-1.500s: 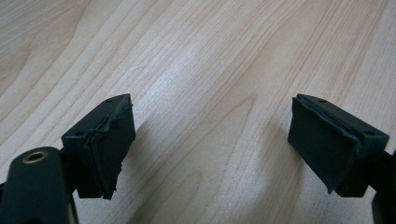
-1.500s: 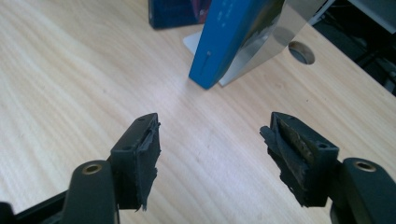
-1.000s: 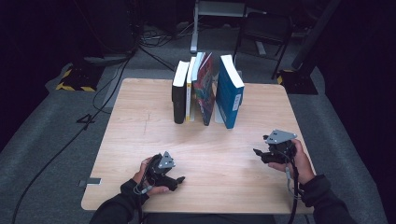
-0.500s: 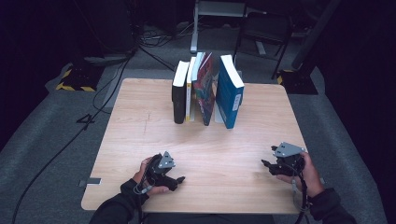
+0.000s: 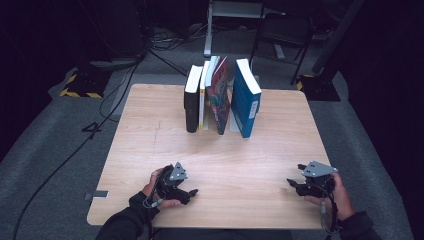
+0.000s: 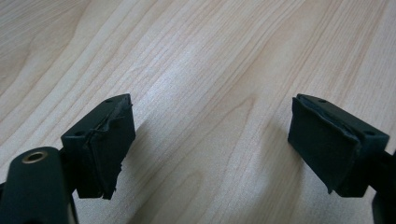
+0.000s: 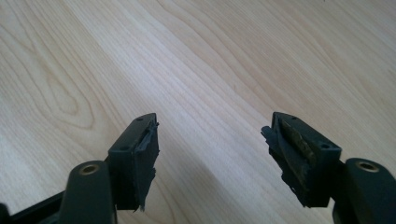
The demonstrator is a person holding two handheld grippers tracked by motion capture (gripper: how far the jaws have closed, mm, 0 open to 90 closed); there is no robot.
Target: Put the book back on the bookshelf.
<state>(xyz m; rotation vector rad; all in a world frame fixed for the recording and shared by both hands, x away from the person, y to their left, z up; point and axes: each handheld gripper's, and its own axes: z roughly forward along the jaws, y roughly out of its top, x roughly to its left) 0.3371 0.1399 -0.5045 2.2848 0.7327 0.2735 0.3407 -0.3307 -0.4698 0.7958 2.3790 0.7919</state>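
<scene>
Left gripper: black two-fingered tool with a grey three-cornered plate, held low over the near left part of the bench; fingers wide apart, bare wood between them.
Right gripper: the same kind of tool, near the bench's near right edge; fingers apart, nothing between them.
Bench: pale wood-grain top, square.
Books: a row standing upright at the far middle, well apart from both grippers.
Black book: left end of the row.
Blue book: right end, spine toward the person.
Between them: a white-spined volume and one with a red patterned cover, possibly leaning.
</scene>
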